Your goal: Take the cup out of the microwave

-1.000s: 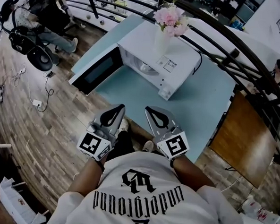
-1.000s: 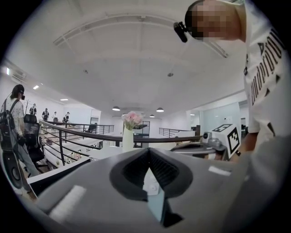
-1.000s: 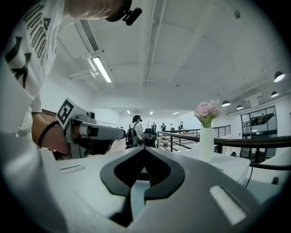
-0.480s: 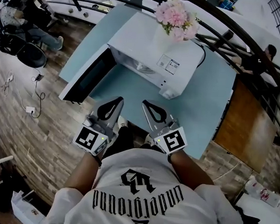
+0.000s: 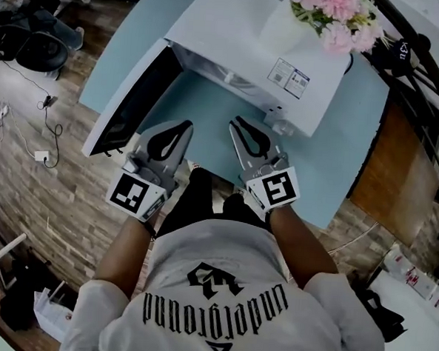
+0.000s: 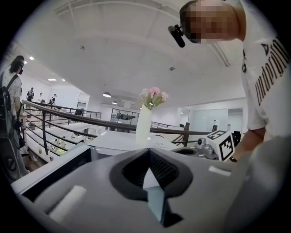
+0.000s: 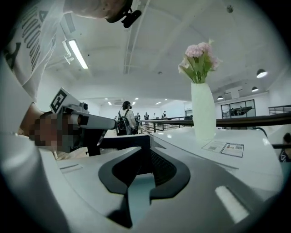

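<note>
A white microwave (image 5: pixel 236 31) stands on the light-blue table (image 5: pixel 309 169), its door (image 5: pixel 127 102) swung open to the left. The cavity faces me at a steep angle and no cup shows in any view. My left gripper (image 5: pixel 187 124) hovers over the table's near edge in front of the door, tips together and empty. The right gripper (image 5: pixel 236 122) is beside it, aimed at the microwave front. Its jaws have just been opening and stand slightly parted with nothing between them. The left gripper (image 6: pixel 148 149) faces the microwave top (image 6: pixel 122 141); the right gripper (image 7: pixel 148 148) sees the same.
A white vase (image 5: pixel 284 23) of pink flowers (image 5: pixel 333 7) stands on the microwave. A brown side table (image 5: pixel 405 167) sits to the right, black railings (image 5: pixel 433 80) lie behind it, and wooden floor with cables (image 5: pixel 37 123) lies to the left. People stand in the distance (image 7: pixel 125 120).
Both grippers have moved forward and down toward the microwave, from above the floor to over the table's near edge. The microwave now looks larger and closer.
</note>
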`<state>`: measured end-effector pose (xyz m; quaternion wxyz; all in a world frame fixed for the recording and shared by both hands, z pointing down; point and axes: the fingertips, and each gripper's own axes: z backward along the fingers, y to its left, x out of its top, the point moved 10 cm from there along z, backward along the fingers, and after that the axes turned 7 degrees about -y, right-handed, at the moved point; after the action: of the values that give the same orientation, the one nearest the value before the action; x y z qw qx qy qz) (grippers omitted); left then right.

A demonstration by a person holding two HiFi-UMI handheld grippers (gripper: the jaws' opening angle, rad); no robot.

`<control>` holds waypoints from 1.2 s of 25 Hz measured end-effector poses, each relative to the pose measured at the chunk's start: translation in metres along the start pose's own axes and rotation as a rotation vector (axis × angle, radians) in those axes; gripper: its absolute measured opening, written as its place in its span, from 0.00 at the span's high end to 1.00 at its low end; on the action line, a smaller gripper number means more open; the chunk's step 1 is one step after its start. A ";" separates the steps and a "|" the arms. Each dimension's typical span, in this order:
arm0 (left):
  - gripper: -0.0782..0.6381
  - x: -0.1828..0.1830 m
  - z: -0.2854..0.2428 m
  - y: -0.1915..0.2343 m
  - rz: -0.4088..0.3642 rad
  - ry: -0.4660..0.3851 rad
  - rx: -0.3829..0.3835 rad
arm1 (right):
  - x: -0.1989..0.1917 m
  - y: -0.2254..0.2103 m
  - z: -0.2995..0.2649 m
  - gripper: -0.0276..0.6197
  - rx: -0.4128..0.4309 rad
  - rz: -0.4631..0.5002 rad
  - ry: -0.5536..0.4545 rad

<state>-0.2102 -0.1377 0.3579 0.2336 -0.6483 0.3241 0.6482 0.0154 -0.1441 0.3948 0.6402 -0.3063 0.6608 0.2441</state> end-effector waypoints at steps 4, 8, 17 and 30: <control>0.82 -0.020 -0.009 0.018 0.026 0.007 -0.017 | -0.026 -0.012 -0.020 0.86 -0.036 -0.001 -0.013; 0.82 -0.036 -0.017 0.033 0.035 0.024 -0.031 | -0.056 -0.020 -0.037 0.82 -0.053 -0.035 0.021; 0.82 -0.064 -0.045 0.052 0.071 0.078 -0.055 | -0.113 -0.051 -0.073 0.78 -0.128 -0.116 0.065; 0.82 -0.094 -0.062 0.076 0.093 0.095 -0.058 | -0.146 -0.075 -0.112 0.76 -0.202 -0.136 0.078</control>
<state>-0.2179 -0.2234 0.4630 0.1687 -0.6691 0.3457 0.6359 -0.0100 -0.2623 0.5525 0.5950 -0.4225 0.6349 0.2537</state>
